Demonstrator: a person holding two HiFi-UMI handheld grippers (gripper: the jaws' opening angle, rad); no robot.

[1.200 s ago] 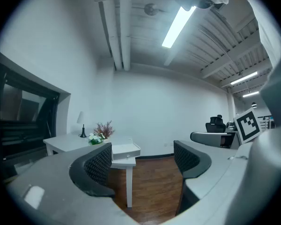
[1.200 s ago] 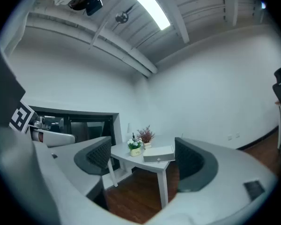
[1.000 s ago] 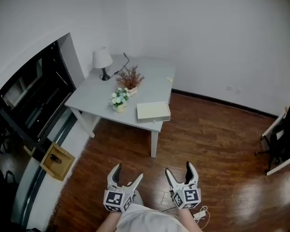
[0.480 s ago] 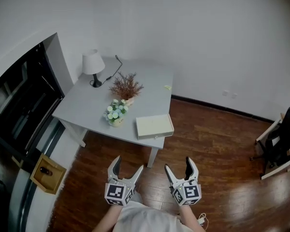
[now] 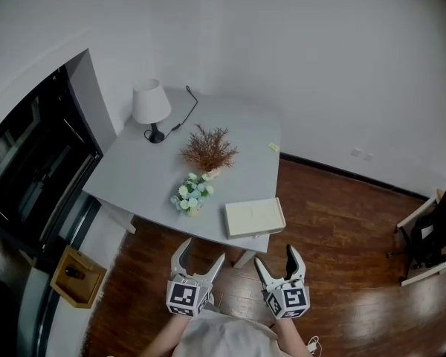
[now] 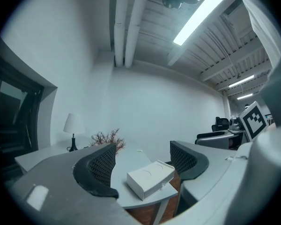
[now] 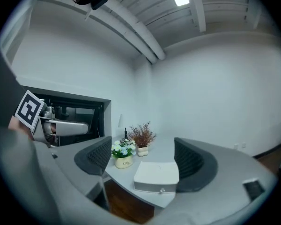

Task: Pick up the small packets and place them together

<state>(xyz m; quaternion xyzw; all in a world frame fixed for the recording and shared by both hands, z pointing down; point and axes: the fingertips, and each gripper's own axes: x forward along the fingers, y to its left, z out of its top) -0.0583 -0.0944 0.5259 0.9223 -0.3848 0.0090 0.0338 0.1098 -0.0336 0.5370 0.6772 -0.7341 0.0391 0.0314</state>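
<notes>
Both grippers hang over the wooden floor (image 5: 342,222), just short of the grey table (image 5: 149,169). The left gripper (image 5: 201,253) and right gripper (image 5: 276,257) each have jaws spread wide and empty. One small pale packet (image 5: 273,147) lies near the table's far right edge, well beyond the white box (image 5: 254,217) at the near edge.

on the table (image 5: 141,169), lamp (image 5: 150,107) behind flowers (image 5: 190,195), box (image 5: 254,217) at their right.
</notes>
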